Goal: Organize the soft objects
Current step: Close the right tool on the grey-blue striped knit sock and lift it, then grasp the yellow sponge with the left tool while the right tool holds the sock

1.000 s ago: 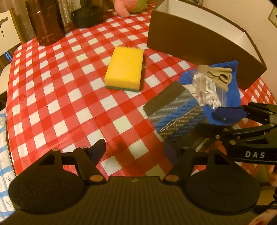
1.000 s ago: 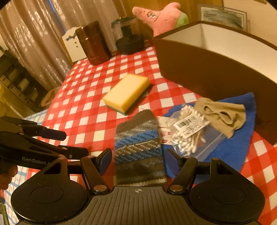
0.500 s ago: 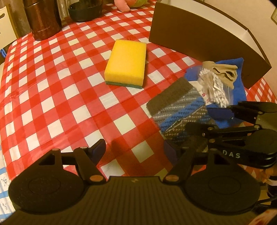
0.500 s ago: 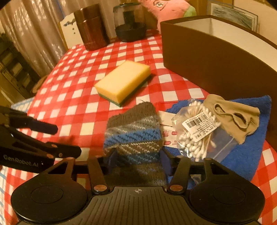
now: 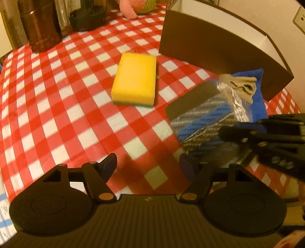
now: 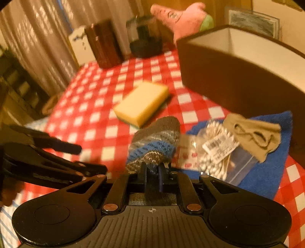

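Note:
My right gripper (image 6: 152, 171) is shut on the near end of a striped grey and blue knitted sock (image 6: 155, 141), which is lifted and bunched above the red checked tablecloth (image 6: 95, 106). The sock (image 5: 200, 112) and the right gripper (image 5: 247, 133) also show in the left wrist view. My left gripper (image 5: 148, 164) is open and empty over the cloth, left of the sock. A yellow sponge (image 5: 134, 78) lies mid-table. A beige sock (image 6: 253, 133) and a bag of cotton swabs (image 6: 215, 146) rest on a blue towel (image 6: 270, 171).
A large brown box with a white inside (image 6: 238, 80) stands open at the right, behind the towel. A brown canister (image 5: 40, 28), a dark glass jar (image 5: 87, 17) and a pink plush toy (image 6: 183, 17) stand at the far edge.
My right gripper moved forward onto the striped sock, closed on its near end and lifted it, so the sock bunched up. My left gripper stayed open and shifted only slightly.

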